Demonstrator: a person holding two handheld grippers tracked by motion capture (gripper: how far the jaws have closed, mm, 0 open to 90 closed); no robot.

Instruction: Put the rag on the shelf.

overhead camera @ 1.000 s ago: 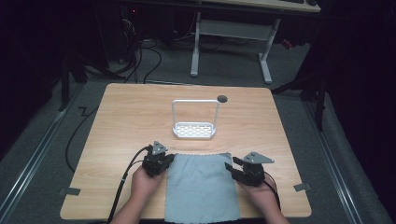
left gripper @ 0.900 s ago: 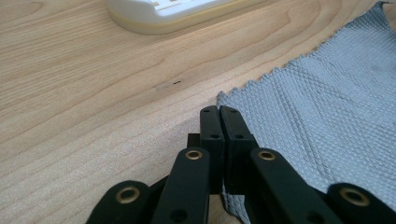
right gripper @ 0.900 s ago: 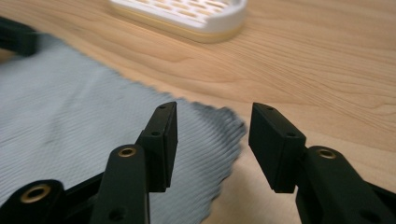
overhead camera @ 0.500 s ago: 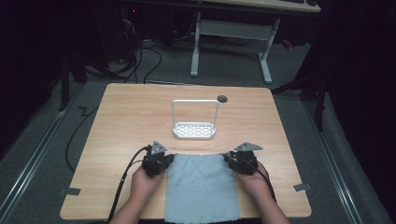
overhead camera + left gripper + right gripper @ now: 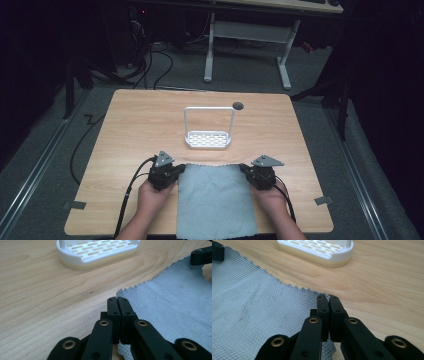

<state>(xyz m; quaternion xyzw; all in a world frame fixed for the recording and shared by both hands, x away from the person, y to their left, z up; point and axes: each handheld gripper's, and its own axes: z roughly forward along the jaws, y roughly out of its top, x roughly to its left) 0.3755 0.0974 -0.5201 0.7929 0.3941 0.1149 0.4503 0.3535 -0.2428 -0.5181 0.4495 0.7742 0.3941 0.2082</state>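
Observation:
A pale blue-grey cloth (image 5: 215, 200) lies flat on the wooden table (image 5: 140, 125) at the near edge, between the person's two hands. My left gripper (image 5: 178, 168) is at the cloth's far left corner, and in the left gripper view its jaws (image 5: 117, 301) are shut together on the cloth (image 5: 175, 300). My right gripper (image 5: 244, 169) is at the far right corner. In the right gripper view (image 5: 327, 298) its jaws are shut, and the tip of the cloth (image 5: 249, 307) pokes out between them.
A white slotted rack (image 5: 209, 140) with a tall wire handle stands just beyond the cloth, mid-table (image 5: 97, 251) (image 5: 317, 250). A dark round hole (image 5: 238, 106) sits behind it. Cables trail off the table's left side. The floor beyond is dark, with a desk frame.
My right gripper has moved left, in to the cloth's far right corner, and is shut on it. The left gripper has stayed at its corner.

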